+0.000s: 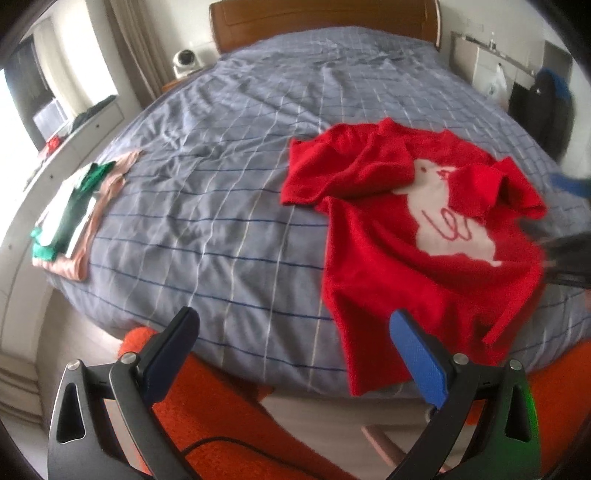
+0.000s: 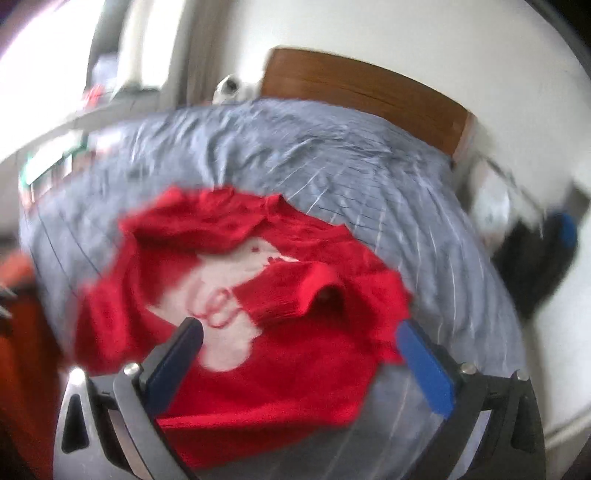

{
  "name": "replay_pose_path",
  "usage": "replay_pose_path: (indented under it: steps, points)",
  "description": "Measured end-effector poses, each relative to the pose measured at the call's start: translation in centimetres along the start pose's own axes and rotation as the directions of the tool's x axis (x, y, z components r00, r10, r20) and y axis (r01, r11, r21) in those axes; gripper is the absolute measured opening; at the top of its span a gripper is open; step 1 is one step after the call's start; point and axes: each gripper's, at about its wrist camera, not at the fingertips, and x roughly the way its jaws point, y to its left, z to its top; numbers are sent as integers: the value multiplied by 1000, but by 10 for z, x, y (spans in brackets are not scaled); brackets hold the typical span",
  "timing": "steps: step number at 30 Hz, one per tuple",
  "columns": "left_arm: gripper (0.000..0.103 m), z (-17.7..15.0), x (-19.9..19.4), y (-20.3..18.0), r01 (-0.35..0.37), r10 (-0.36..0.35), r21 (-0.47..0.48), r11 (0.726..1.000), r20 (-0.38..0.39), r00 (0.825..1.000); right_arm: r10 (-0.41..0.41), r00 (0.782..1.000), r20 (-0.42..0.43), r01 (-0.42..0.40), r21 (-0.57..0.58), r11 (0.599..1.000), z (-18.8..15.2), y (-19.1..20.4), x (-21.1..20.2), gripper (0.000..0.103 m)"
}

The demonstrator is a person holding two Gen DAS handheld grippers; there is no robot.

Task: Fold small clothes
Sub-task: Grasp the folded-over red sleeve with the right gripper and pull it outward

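A small red sweater (image 1: 391, 266) with a white bird picture lies face up and rumpled on the blue checked bedspread (image 1: 221, 192), both sleeves flopped over its chest. My left gripper (image 1: 295, 325) is open and empty, above the bed's near edge, left of the sweater's hem. My right gripper (image 2: 299, 336) is open and empty, hovering over the lower part of the sweater (image 2: 280, 384); it shows blurred at the right edge of the left wrist view (image 1: 569, 258).
A folded stack of green, white and pink clothes (image 1: 74, 214) lies at the bed's left edge. A wooden headboard (image 1: 325, 22) is at the far end. An orange rug (image 1: 221, 413) lies below the near edge. A dark bag (image 1: 543, 107) stands at the right.
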Motion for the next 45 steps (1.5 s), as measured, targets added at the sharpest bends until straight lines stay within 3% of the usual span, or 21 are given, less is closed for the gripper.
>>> replay_pose_path:
  steps: [2, 4, 6, 8, 9, 10, 11, 13, 15, 17, 19, 22, 24, 27, 32, 39, 42, 44, 45]
  points:
    - [103, 1, -2, 1, 6, -6, -10, 1000, 4, 1000, 45, 997, -62, -52, -103, 993, 5, 7, 41, 98]
    - [103, 0, -3, 1, 13, -13, -22, 1000, 2, 1000, 103, 987, -125, -123, -167, 978, 9, 15, 74, 77]
    - [103, -2, -1, 2, 15, -16, -27, 1000, -8, 1000, 142, 972, -185, -176, -186, 967, 11, 20, 106, 76]
    - [103, -4, 1, 2, 9, -10, -23, 1000, -23, 1000, 199, 951, -237, -235, -133, 963, 11, 15, 130, 72]
    - [103, -6, 3, 3, 7, -8, -20, 1000, -30, 1000, 252, 938, -238, -275, -70, 959, 12, 6, 133, 50]
    - [103, -7, 4, 4, 8, -9, -18, 1000, -34, 999, 280, 936, -216, -284, 9, 959, 14, -10, 127, 14]
    - [103, -8, 4, 5, 9, -10, -15, 1000, -34, 999, 273, 943, -191, -268, 53, 962, 15, -22, 119, 9]
    - [103, -9, 5, 6, 16, -17, -19, 1000, -35, 999, 290, 951, -106, -265, 203, 943, 9, -70, 88, 9]
    - [103, -9, 10, 5, 56, -58, -32, 998, -49, 997, 246, 968, -53, -218, 312, 925, -6, -117, 61, 9]
    - [103, -6, 15, 1, 109, -112, -45, 993, -67, 991, 143, 990, -15, -121, 450, 885, -33, -179, 26, 9]
    - [103, -3, 16, -5, 141, -143, -44, 989, -70, 987, 8, 1000, -28, 10, 559, 829, -74, -234, -4, 9]
    - [103, 3, 16, -26, 187, -186, 0, 982, -70, 980, -106, 987, -118, 157, 649, 744, -127, -284, -19, 9]
    - [103, 8, 15, -40, 220, -217, 28, 975, -80, 973, -96, 983, -157, 180, 707, 684, -161, -304, -14, 9]
    - [103, 14, 7, -55, 254, -250, 51, 966, -82, 965, -115, 966, -231, 251, 733, 632, -199, -308, -4, 8]
    - [103, 18, -1, -63, 245, -239, 87, 966, -73, 968, -153, 932, -330, 360, 778, 514, -254, -334, 7, 8]
    - [103, 19, 11, -52, 227, -220, 61, 972, -97, 971, -169, 901, -401, 427, 741, 518, -279, -342, 11, 7]
    - [103, 20, 11, -46, 223, -217, 54, 973, -95, 972, -155, 898, -412, 424, 713, 558, -275, -337, 14, 9]
    - [103, 20, 10, -40, 219, -215, 49, 975, -80, 973, -178, 898, -404, 428, 699, 573, -267, -331, 3, 35]
    - [103, 19, 10, -36, 213, -210, 42, 976, -73, 975, -207, 891, -404, 444, 679, 585, -262, -326, -8, 56]
